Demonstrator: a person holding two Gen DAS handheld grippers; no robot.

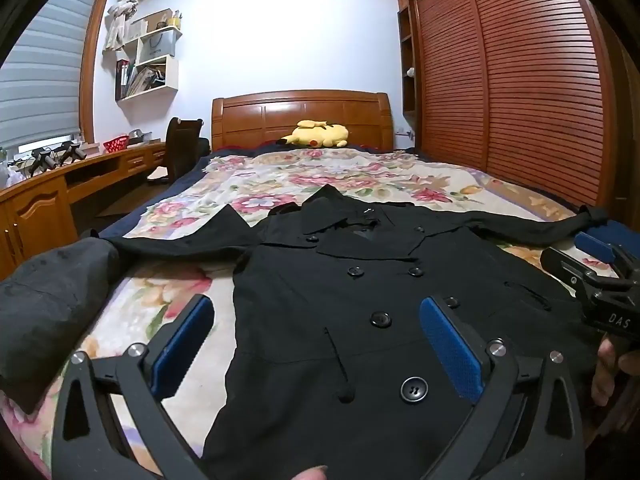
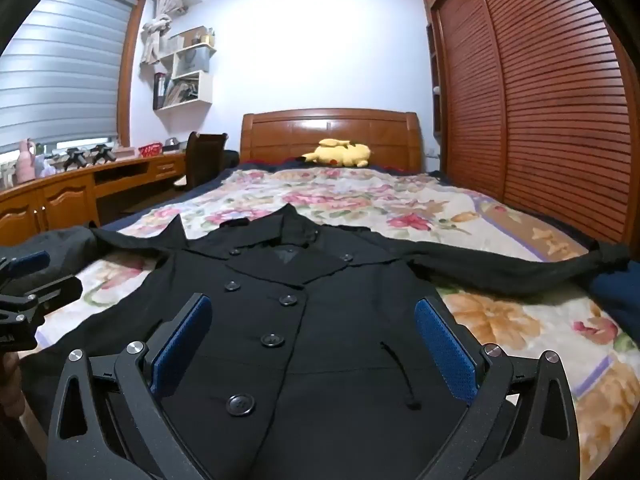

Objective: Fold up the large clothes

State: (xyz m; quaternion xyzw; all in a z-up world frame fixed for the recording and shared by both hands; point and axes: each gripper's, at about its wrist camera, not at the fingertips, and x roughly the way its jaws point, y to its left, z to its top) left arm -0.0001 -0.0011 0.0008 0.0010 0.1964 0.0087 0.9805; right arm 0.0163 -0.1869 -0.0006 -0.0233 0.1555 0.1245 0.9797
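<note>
Both claws stand spread wide with nothing between their blue pads: the left gripper [image 1: 316, 344] hangs over the lower front of a black coat [image 1: 360, 280], and the right gripper [image 2: 312, 344] hangs over the same coat [image 2: 304, 320] a little further to the right. Each one shows at the edge of the other's view, the right gripper [image 1: 600, 280] at the right rim and the left gripper [image 2: 28, 284] at the left rim. The coat lies face up and buttoned on a floral bedspread [image 1: 320, 176], collar toward the wooden headboard [image 1: 300, 118] and hem toward the cameras. Its two rows of dark buttons [image 1: 414, 389] run up the front. Both sleeves are stretched out sideways, the right sleeve [image 2: 520, 272] reaching toward the slatted wardrobe doors [image 2: 540, 120], the left sleeve [image 1: 180, 246] reaching toward a dark bundle of cloth [image 1: 52, 300] at the bed's edge. A yellow plush toy [image 1: 316, 135] rests by the headboard, and a wooden desk [image 2: 80, 188] runs along the window wall.
</note>
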